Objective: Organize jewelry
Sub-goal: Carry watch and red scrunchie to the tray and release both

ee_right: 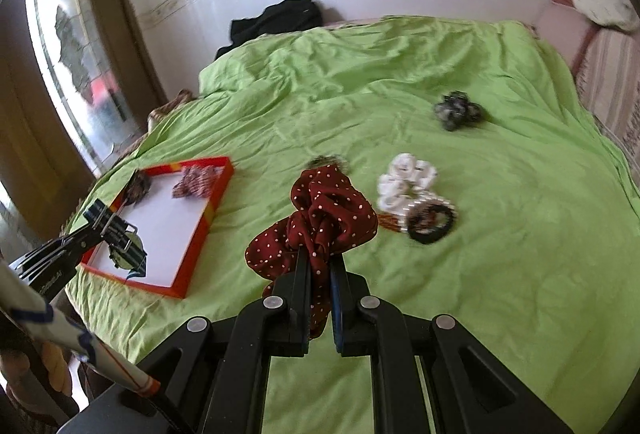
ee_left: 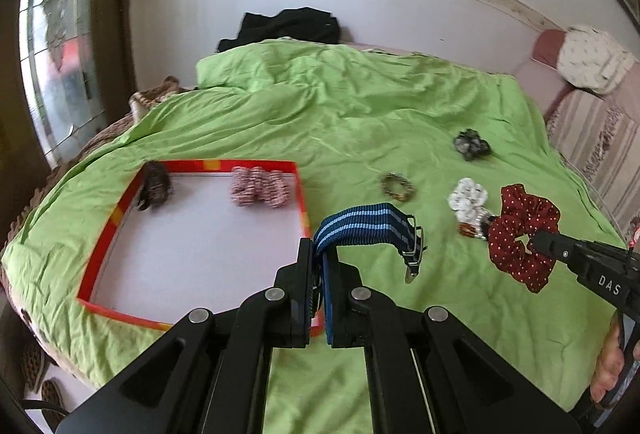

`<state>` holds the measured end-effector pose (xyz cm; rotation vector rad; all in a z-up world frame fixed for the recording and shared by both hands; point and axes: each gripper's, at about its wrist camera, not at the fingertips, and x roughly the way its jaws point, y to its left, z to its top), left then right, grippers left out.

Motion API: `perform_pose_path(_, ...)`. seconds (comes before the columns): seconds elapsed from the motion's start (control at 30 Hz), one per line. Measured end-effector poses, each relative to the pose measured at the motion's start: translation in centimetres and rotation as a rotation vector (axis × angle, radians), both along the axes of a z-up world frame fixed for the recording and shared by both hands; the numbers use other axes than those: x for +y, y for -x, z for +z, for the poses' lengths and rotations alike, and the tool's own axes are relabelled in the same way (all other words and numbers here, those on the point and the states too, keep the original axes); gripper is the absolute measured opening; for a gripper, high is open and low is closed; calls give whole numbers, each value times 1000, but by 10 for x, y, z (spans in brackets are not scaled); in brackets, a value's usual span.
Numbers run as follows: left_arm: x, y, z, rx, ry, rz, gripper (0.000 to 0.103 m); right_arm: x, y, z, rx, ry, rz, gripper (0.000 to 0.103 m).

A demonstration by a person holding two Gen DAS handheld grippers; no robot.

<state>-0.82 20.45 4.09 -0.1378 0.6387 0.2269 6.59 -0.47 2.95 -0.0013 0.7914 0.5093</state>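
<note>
My left gripper (ee_left: 320, 254) is shut on a blue striped strap (ee_left: 368, 228) with a metal buckle, held above the right edge of the red-rimmed tray (ee_left: 100, 254). The tray holds a dark hair piece (ee_left: 154, 185) and a pink-white scrunchie (ee_left: 260, 185). My right gripper (ee_right: 320, 258) is shut on a dark red dotted scrunchie (ee_right: 320, 218), lifted over the green sheet (ee_right: 500, 274). In the left wrist view the right gripper (ee_left: 534, 244) holds that scrunchie (ee_left: 520, 230) at the right. In the right wrist view the left gripper (ee_right: 100, 215) hangs over the tray (ee_right: 208, 209).
On the sheet lie a white scrunchie (ee_right: 406, 175), a pearl and black band (ee_right: 432, 220), a small beaded piece (ee_right: 390, 222), a beaded bracelet (ee_left: 398, 187) and a grey scrunchie (ee_right: 458, 109). Black clothing (ee_left: 288, 25) lies by the wall. A window (ee_left: 56, 65) is at left.
</note>
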Motion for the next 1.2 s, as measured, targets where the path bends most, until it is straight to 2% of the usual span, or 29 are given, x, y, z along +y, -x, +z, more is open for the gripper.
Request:
perform_pose_path(0.27,45,11,1,-9,24,62,4,63,0,1,-4,33,91,9)
perform_pose_path(0.5,81,13,3,-15,30,65,4,118,2,3,-17,76,176,9)
perform_pose_path(0.73,126,1,9,-19,94,62,4,159,-7,7,-11,76,222,9)
perform_pose_path(0.8,145,-5,10,-16,133,60,4,172,-10,7,-9,69,231,9)
perform_pose_path(0.87,158,-9,9,-8,142,68,4,184,-14,6,-10,68,240,9)
perform_pose_path(1.03,191,-27,1,22,106,119,4,217,-24,-3,5,75,270,9)
perform_pose_path(1.2,218,-50,-24,93,128,137,4,248,-41,-27,64,92,288,9)
